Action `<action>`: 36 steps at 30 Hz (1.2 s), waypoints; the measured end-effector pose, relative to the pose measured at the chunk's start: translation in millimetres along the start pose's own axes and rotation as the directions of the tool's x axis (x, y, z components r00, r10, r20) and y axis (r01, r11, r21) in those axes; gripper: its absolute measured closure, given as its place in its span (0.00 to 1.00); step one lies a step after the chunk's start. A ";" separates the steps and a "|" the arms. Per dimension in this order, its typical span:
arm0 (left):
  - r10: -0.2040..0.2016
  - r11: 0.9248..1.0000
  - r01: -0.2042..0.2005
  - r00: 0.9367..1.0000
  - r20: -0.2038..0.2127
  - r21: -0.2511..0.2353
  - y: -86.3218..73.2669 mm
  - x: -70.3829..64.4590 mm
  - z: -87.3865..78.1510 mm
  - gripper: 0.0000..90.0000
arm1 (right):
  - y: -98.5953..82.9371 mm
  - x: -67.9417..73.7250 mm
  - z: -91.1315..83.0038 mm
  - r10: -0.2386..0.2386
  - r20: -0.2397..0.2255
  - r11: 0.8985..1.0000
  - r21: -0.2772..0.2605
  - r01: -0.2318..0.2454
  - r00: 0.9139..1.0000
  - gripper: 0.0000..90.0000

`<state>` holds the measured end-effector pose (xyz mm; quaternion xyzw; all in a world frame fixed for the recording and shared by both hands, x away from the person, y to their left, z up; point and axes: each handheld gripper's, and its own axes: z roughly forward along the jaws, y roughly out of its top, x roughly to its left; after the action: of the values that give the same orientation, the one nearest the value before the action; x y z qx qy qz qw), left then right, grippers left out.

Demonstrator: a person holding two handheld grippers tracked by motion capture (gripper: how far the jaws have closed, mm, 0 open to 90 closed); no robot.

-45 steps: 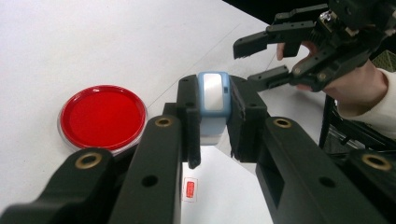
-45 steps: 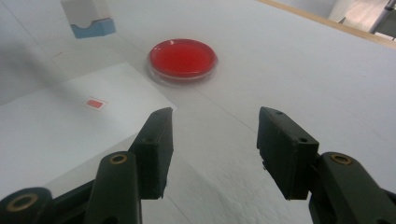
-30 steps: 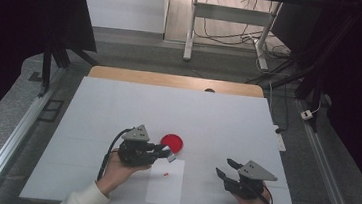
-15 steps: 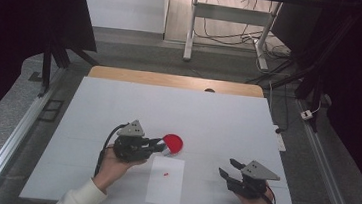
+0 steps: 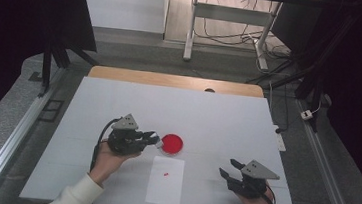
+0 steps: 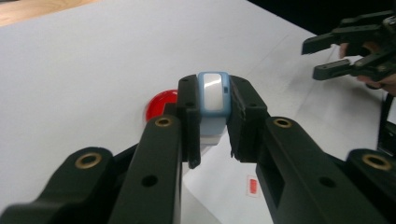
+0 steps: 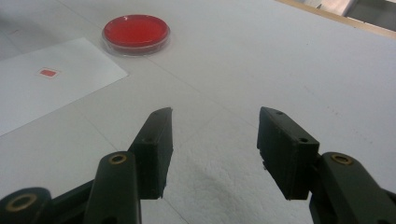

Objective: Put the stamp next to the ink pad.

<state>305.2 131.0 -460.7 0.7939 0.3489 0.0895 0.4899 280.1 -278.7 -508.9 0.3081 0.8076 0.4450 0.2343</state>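
My left gripper [image 5: 153, 138] hovers just left of a red round dish [image 5: 171, 143] with its jaws pointing at it. It is shut on a small light-blue and white object [image 6: 213, 95], with the red dish [image 6: 161, 103] just behind the jaws. A white paper sheet [image 5: 165, 180] with a small red mark [image 5: 166, 173] lies in front of the dish. Near the front right of the table my right gripper [image 5: 228, 168] stands open and holds nothing. In the right gripper view the open jaws [image 7: 215, 126] face the dish [image 7: 136, 31] and the paper [image 7: 51, 84].
The white table top [image 5: 217, 120] ends in a wooden strip [image 5: 171, 80] at the far edge. Metal rails run along both sides on the floor, and cables and a table frame lie beyond. My right gripper [image 6: 327, 56] also shows far off in the left gripper view.
My left gripper has drifted a little to the left and away from the front edge, still shut on the blue object. The right gripper has barely moved.
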 end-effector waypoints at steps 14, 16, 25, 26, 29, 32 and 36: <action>0.012 0.997 -0.002 0.993 -0.116 0.081 -5.6 22.8 16.7 0.84 | -0.2 0.9 1.0 -0.004 0.007 1.000 0.016 0.003 1.000 0.50; 0.020 0.995 -0.007 0.991 -0.130 0.102 -7.0 24.2 21.4 0.84 | -0.3 1.1 1.3 -0.006 0.006 1.000 0.018 0.006 1.000 0.50; 0.042 0.986 -0.013 0.983 -0.177 0.164 -11.2 30.7 34.6 0.84 | -0.6 0.9 1.2 -0.009 0.010 1.000 0.024 0.009 1.000 0.49; 0.045 0.986 -0.014 0.982 -0.183 0.168 -11.5 30.9 35.3 0.84 | -0.7 0.9 1.3 -0.008 0.008 1.000 0.023 0.008 1.000 0.49; 0.047 0.983 -0.012 0.981 -0.188 0.181 -12.4 32.7 37.6 0.84 | -1.2 0.8 1.1 -0.004 0.008 1.000 0.024 0.003 1.000 0.49; 0.045 0.981 -0.008 0.981 -0.187 0.193 -13.4 34.3 40.4 0.84 | -1.4 0.6 0.7 -0.004 0.010 1.000 0.028 0.004 1.000 0.49; 0.056 0.976 -0.013 0.980 -0.193 0.217 -14.8 34.8 45.2 0.84 | -1.6 0.3 -0.2 -0.007 0.019 1.000 0.021 0.007 1.000 0.49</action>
<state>345.9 125.0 -502.8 0.8352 0.3896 0.1384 0.3625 279.3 -279.2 -510.2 0.3121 0.8110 0.4325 0.2404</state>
